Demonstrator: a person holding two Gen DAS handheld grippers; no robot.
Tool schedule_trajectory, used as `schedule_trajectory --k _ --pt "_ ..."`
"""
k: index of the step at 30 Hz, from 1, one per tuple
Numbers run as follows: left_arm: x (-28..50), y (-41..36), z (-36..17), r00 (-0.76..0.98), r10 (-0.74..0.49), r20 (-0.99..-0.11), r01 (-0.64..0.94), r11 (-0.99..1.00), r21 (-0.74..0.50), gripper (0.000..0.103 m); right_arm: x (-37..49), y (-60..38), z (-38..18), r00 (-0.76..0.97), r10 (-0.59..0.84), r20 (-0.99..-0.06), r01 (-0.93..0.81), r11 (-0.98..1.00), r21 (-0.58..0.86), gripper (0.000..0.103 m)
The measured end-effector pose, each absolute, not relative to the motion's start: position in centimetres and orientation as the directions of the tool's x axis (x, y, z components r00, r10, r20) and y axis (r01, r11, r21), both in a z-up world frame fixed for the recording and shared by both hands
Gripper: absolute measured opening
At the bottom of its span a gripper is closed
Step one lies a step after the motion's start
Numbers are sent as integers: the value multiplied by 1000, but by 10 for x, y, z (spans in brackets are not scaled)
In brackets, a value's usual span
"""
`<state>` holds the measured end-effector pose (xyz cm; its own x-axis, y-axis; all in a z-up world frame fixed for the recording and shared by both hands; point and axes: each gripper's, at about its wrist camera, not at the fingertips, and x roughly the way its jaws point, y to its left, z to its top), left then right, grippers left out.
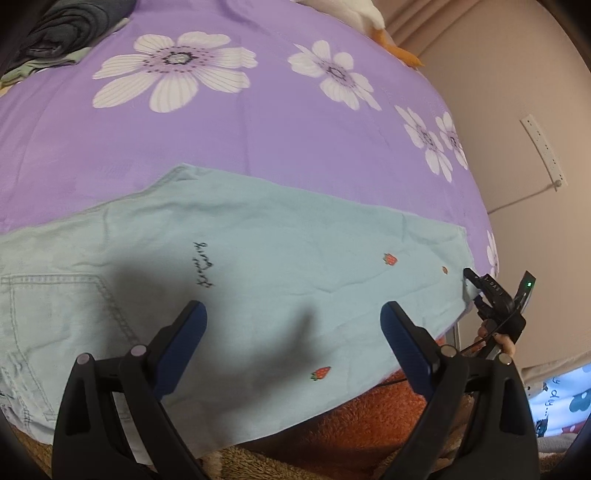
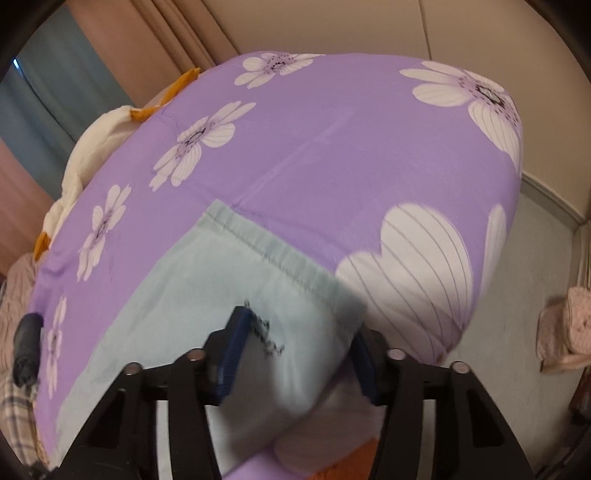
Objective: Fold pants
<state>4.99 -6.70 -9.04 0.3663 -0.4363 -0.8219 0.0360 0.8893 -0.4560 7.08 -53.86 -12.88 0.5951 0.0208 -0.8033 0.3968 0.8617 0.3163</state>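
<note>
Left gripper (image 1: pixel 291 314) spread above pale blue denim pants (image 1: pixel 258 266) with strawberry embroidery, lying flat on purple flower-print bed cover (image 1: pixel 258 122). Right gripper (image 2: pixel 295 354) pinching the pants' hem corner. Beyond, white-and-orange plush toy (image 1: pixel 354 14).

Beige wall (image 1: pixel 509 92), power strip (image 1: pixel 543 151) (cord trailing), pink curtains (image 2: pixel 122 48), pale floor (image 2: pixel 532 258).

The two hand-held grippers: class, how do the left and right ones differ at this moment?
The left hand-held gripper is open above the light blue pants, holding nothing; the right hand-held gripper has fabric of the pants' hem end between its fingers. The left is over the middle of the pants, the right at the hem corner. Both have blue pads.
</note>
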Motion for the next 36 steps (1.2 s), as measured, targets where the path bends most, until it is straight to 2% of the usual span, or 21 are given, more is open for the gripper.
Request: schedule_trajectory --k 2,3,4,9,12,15,18,23,28,33,36 --pt "49 -63 -89 376 -429 -821 28 891 -453 95 75 -543 -129 604 48 -796 401 845 355 33" --pt "48 -61 -88 380 -428 -820 26 891 -454 96 75 -544 -129 607 60 -792 400 839 369 24" --pt "48 -58 -87 387 -427 -817 21 890 -456 96 76 -545 -129 612 82 -787 393 831 393 22" --pt "42 -42 -80 424 -400 -813 -7 896 -444 95 72 -546 -113 662 110 -741 393 792 468 19" --pt "38 -29 -77 450 -361 -817 -38 906 -422 96 68 -526 -81 707 60 -705 344 841 417 19" --pt "34 -12 -77 467 -323 -823 -80 911 -404 96 65 -501 -49 758 73 -648 258 879 401 19" --pt "31 6 -74 490 -295 -820 -120 909 -399 96 60 -465 -14 805 151 -574 121 905 408 19" --pt "24 32 -71 521 -272 -809 -174 894 -412 96 56 -392 17 792 340 -508 -119 901 418 19" --pt "16 45 -72 532 -257 -807 -202 887 -415 96 58 -304 7 653 534 -537 -346 841 415 19" --pt "13 50 -74 533 -256 -807 -211 883 -419 96 63 -238 -43 459 610 -646 -430 789 439 19" --pt "11 52 -77 526 -261 -810 -214 881 -423 96 59 -208 -75 345 597 -724 -448 783 432 19"
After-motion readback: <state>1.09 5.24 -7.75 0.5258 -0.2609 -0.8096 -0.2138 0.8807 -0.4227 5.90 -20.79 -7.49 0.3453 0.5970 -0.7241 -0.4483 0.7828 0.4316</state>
